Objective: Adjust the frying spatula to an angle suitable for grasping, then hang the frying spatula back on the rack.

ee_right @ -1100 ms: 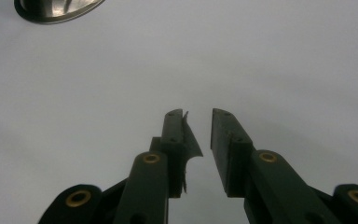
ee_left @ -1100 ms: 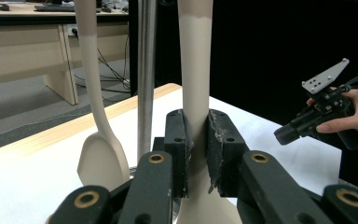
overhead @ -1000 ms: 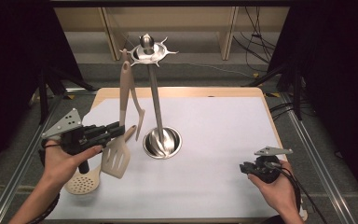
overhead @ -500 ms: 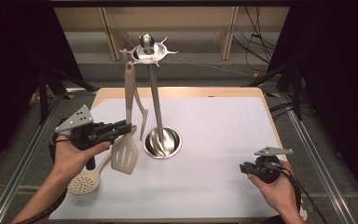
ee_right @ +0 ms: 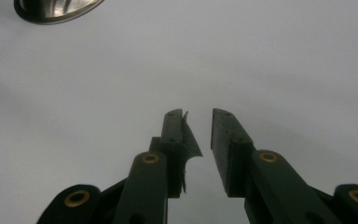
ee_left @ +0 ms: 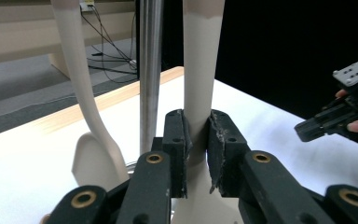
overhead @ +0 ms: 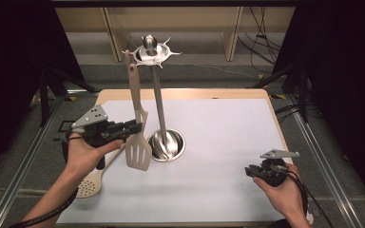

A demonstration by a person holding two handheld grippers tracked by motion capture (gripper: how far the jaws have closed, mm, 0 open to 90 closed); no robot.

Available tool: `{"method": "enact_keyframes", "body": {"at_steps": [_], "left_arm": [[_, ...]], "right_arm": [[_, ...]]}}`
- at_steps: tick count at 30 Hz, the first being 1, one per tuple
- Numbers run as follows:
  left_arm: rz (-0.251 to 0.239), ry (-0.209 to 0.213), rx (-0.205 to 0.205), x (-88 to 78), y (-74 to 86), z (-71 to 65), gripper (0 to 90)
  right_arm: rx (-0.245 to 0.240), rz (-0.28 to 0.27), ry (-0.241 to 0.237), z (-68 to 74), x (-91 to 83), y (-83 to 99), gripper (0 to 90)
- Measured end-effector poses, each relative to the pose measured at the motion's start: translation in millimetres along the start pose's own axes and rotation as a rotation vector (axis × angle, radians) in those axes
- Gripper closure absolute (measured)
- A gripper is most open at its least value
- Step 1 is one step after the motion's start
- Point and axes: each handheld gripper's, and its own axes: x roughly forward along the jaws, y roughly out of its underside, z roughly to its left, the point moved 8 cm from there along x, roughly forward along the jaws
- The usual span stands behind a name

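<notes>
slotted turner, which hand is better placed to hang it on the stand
Left. The left gripper is shut on the slotted turner beside the stand; the right gripper is empty, low over the table.

The left hand (overhead: pixel 83 154) wraps the body of the left gripper (overhead: pixel 135 127), which points level toward the table's centre; the forearm enters from the bottom left. Its 2 jaws are clamped, pads (ee_left: pixel 214 140) pressing inward. The right hand (overhead: pixel 285 192) rests low at the right, holding the right gripper (overhead: pixel 249 171) pointed left, its 2 jaws slightly apart with nothing between them.
</notes>
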Motion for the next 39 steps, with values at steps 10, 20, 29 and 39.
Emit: {"method": "enact_keyframes", "body": {"at_steps": [10,20,29,39], "left_arm": [[0.018,-0.022,0.002,0.2,0.7,2.0,75.6],[-0.013,-0.033,0.003,-19.1,-6.9,1.7,78.4],[-0.118,-0.055,-0.015,-31.9,-43.9,-0.6,89.1],[-0.200,-0.042,0.014,-37.7,-83.0,-14.6,89.3]], "right_arm": [[-0.024,0.010,0.001,-4.2,-1.4,1.1,74.8],[-0.022,0.011,0.010,-6.1,-1.7,0.8,74.9],[-0.011,0.007,0.010,-7.3,-1.1,0.9,76.3],[-0.022,0.007,0.007,-5.6,-1.5,-1.1,76.5]]}}
